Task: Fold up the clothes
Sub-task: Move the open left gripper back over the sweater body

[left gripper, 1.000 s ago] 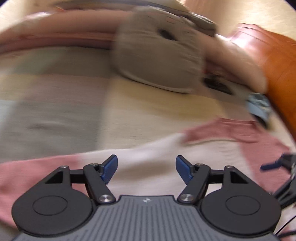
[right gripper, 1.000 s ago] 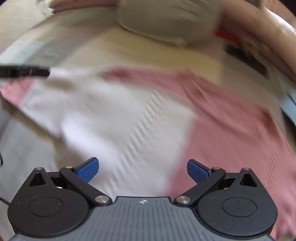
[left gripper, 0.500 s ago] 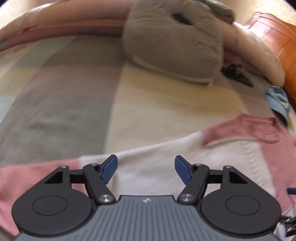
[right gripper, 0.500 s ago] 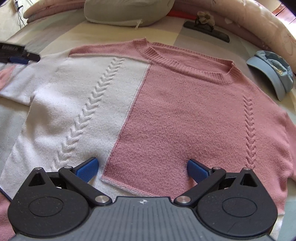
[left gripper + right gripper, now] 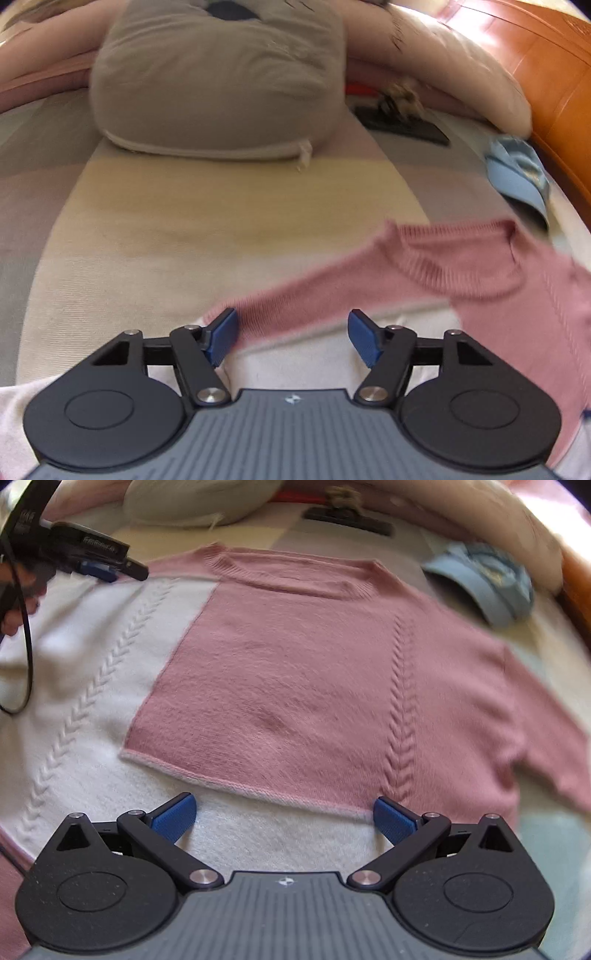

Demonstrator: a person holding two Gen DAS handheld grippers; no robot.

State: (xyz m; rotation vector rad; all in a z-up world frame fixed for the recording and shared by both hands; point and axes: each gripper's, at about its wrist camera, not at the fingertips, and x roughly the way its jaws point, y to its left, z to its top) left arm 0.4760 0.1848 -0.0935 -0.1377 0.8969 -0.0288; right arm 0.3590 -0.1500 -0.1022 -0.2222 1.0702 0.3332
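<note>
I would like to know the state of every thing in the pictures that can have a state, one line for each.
sweater: spread flat on the bed, not yet folded
left gripper: open, over the sweater's shoulder, holding nothing
right gripper: open, over the lower part, holding nothing
blue cap: lying beside the sweater
grey pillow: lying behind the sweater

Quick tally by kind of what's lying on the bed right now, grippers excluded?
Sweaters: 1, the pink and white sweater, spread flat
Caps: 1, the light blue cap
Pillows: 1, the grey pillow
Dark flat object behind the collar, too blurred to name: 1
Total: 4
</note>
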